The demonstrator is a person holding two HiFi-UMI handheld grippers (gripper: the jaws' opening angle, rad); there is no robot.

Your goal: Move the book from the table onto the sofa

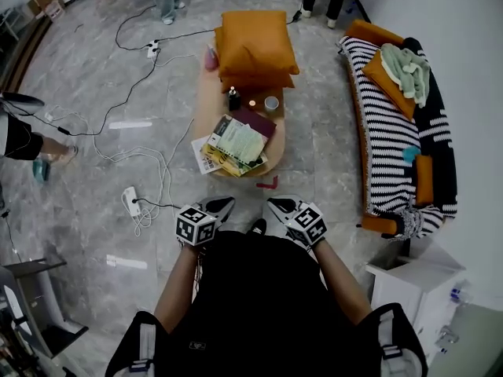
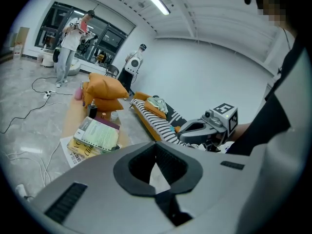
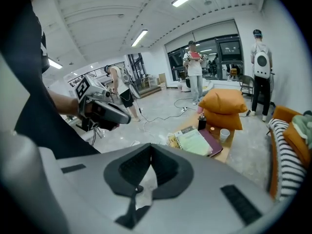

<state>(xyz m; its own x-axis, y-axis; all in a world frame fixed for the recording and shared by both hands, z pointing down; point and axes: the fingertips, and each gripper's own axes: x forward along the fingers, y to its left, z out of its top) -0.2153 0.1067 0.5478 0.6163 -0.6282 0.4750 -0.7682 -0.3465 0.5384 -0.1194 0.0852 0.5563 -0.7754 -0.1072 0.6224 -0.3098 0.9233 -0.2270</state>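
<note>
Lying atop a pile on the table (image 1: 206, 100), the book (image 1: 242, 141) is not yet picked up: left gripper (image 1: 222, 205) and right gripper (image 1: 277, 204) hover short of it, jaws pressed together on nothing, the sofa (image 1: 385, 136) well apart.

The table (image 1: 206, 104) sits at frame centre, books (image 1: 236, 144) on its lower end, cushions (image 1: 255, 45) on its upper end; the sofa (image 1: 393, 132) lies right.
</note>
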